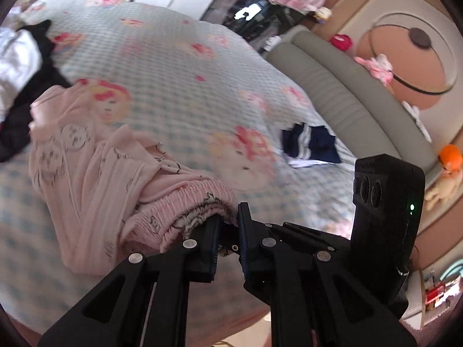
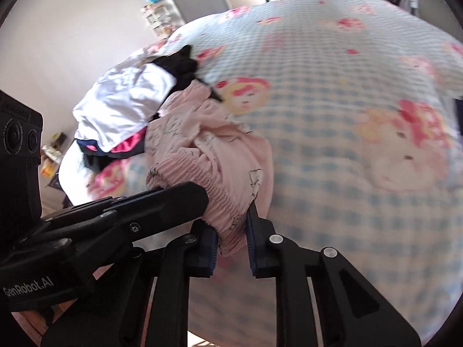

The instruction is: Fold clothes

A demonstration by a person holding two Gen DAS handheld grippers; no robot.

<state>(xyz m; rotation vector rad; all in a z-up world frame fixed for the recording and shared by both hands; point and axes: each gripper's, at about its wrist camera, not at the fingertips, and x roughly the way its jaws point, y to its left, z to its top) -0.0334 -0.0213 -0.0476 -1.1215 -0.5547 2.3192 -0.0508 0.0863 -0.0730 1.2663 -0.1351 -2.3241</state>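
Pink printed pyjama trousers (image 1: pixel 95 167) lie bunched on the bed, their elastic waistband lifted toward me. My left gripper (image 1: pixel 230 219) is shut on one part of the waistband, with the gathered edge pinched between its pads. In the right wrist view the same trousers (image 2: pixel 202 138) hang from my right gripper (image 2: pixel 231 222), whose pads are shut on another fold of the waistband. The two grippers sit close side by side. The right one's black housing (image 1: pixel 387 202) shows in the left view, and the left one's finger (image 2: pixel 162 202) crosses the right view.
The bed cover (image 1: pixel 173 57) is blue check with pink cartoon prints. A heap of white and black clothes (image 2: pixel 124 95) lies behind the trousers. A folded navy striped garment (image 1: pixel 311 144) rests near the grey padded headboard (image 1: pixel 332 86). Soft toys (image 1: pixel 450 156) sit along the headboard.
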